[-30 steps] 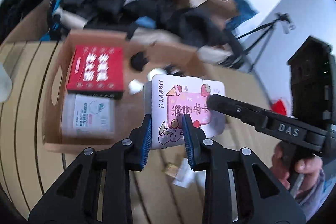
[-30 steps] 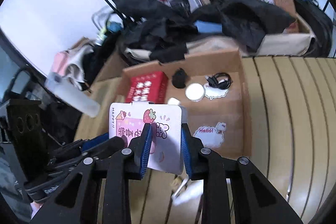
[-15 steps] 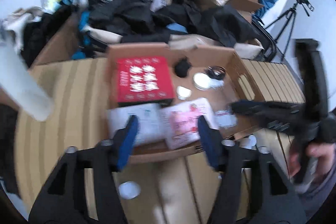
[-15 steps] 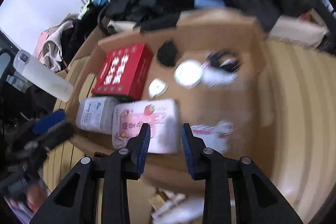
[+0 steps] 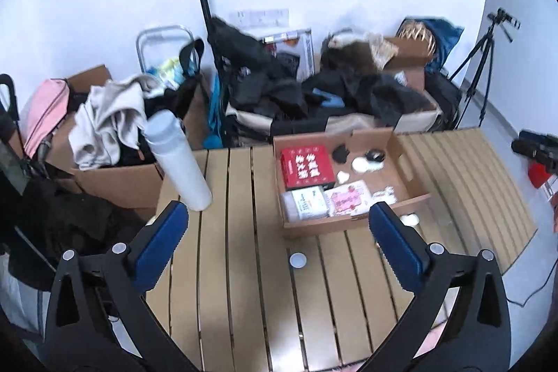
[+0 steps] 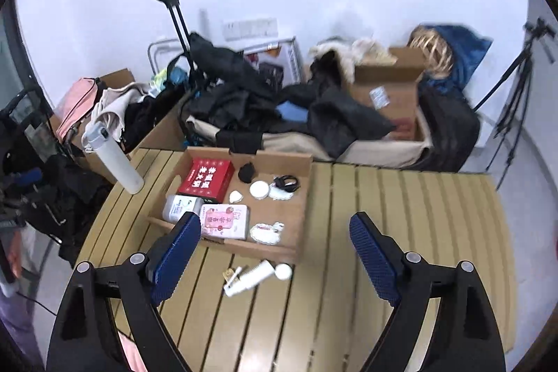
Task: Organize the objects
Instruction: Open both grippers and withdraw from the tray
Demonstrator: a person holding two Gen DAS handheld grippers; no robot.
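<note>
Both my left tongs [image 5: 279, 225] and right tongs [image 6: 275, 232] have just been opening and now gape with nothing between them. The pink box [image 6: 226, 221] lies in the cardboard tray [image 6: 303, 197] at its near edge, beside the white pack [image 6: 181, 206], on the table [image 6: 401, 215].

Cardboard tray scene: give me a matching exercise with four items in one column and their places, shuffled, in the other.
Items:
1. red box
2. pink card box
3. white tube
4. white bottle

Places:
A. on the table in front of the tray
B. tray's near edge
C. tray's far left corner
D. standing left of the tray

Pairs: 1-C, 2-B, 3-A, 4-D
</note>
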